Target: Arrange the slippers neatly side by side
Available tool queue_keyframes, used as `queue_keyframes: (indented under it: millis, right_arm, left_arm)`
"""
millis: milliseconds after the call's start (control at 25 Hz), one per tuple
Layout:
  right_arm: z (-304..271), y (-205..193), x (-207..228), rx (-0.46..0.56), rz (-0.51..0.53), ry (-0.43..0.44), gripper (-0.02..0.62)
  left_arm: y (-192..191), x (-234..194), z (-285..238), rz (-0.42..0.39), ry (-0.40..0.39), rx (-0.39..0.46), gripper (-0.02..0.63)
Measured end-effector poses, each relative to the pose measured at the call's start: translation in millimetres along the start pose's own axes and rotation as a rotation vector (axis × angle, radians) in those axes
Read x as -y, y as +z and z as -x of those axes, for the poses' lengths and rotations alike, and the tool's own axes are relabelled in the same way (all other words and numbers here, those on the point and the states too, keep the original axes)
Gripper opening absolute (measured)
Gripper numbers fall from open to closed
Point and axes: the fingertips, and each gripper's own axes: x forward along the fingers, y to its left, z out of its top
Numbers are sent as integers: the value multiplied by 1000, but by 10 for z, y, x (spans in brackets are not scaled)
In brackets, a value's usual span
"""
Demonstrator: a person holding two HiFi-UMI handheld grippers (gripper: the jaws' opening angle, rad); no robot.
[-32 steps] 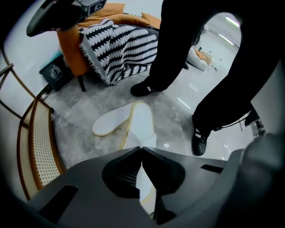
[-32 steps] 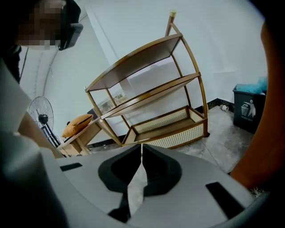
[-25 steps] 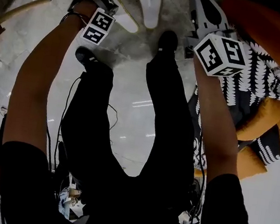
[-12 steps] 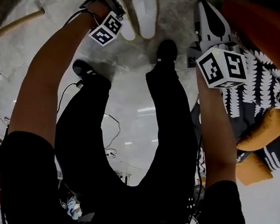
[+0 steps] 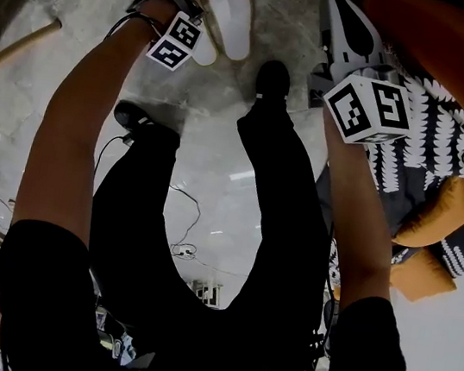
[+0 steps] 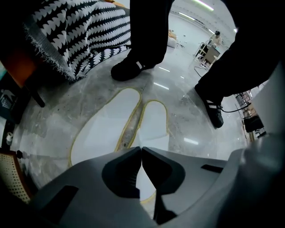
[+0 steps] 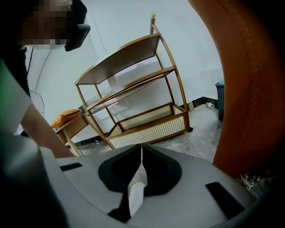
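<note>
over the last second the left gripper (image 6: 141,149), its jaws pinched almost shut on the near end of a flat white slipper with a yellowish rim (image 6: 154,120), has come down. it has swung that slipper out of its splay to lie on the grey marbled floor (image 6: 53,107) just beside the matching second white slipper (image 6: 104,129), a thin strip of floor between them. the right gripper (image 7: 141,148) hangs aside, jaws together and holding neither slipper, so the pairing looks nearly done: what seems left is letting go and perhaps evening up the slightly staggered ends.
</note>
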Motion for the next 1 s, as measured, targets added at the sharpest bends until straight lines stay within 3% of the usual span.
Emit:
queue_keyframes:
  millis: [440,720,840,1000]
  right_arm:
    - [8,-4,40,-3,3,-10,38]
    - [29,-43,1,-14,-6,-17,38]
    - [52,-35,-56,-30,4,-11,38]
    - [99,112,-244,-37,22,2,38]
  left_arm:
    - [48,-127,22,131,19,38,23]
    - [98,-100,68,114,40,52,29]
    - [108,-43,168,114,36,59,112]
    - [39,15,586,152,89,70,102]
